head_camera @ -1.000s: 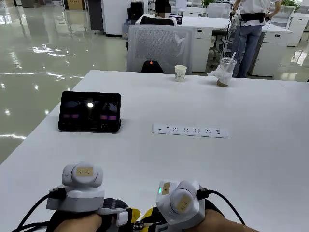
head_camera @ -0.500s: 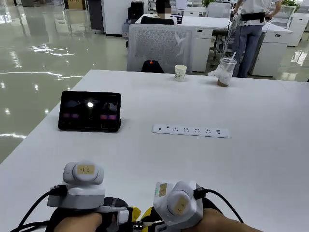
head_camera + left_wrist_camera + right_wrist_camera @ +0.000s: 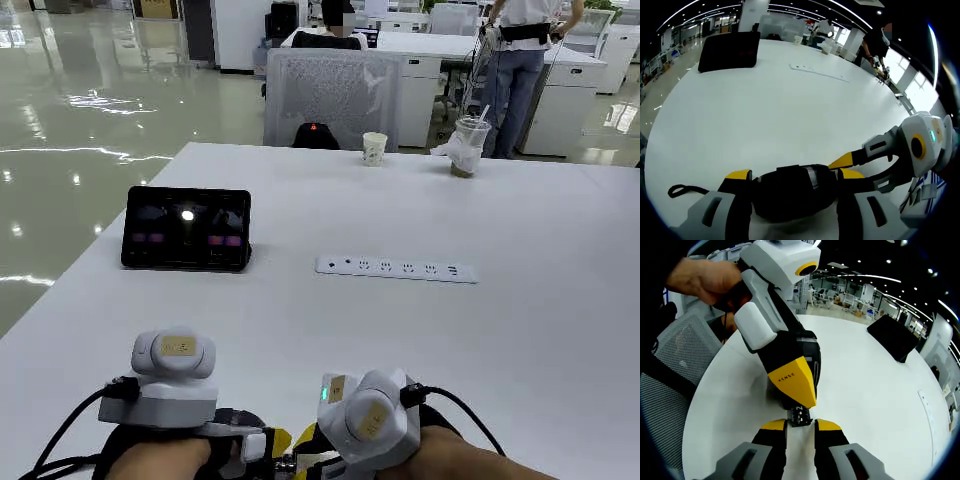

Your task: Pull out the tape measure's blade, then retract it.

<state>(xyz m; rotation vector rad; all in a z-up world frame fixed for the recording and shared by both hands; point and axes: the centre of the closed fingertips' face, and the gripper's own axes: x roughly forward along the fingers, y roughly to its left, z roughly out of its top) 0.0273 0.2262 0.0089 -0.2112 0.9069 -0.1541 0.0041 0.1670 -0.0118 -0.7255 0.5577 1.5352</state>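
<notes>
nothing moved: two grippers (image 3: 795,175) (image 3: 800,425) pinch one tape measure (image 3: 790,196)

This is an open-plan office. A wide white desk (image 3: 400,330) carries a power strip (image 3: 395,270), a propped-up tablet (image 3: 186,228), a paper cup (image 3: 374,150) and an iced drink cup (image 3: 465,140). A grey mesh office chair (image 3: 330,95) stands at its far edge. Beyond it are more white desks (image 3: 440,50), a glossy floor (image 3: 90,110) and a standing person (image 3: 520,60). Long ceiling lights (image 3: 880,276) show in the right gripper view.
</notes>
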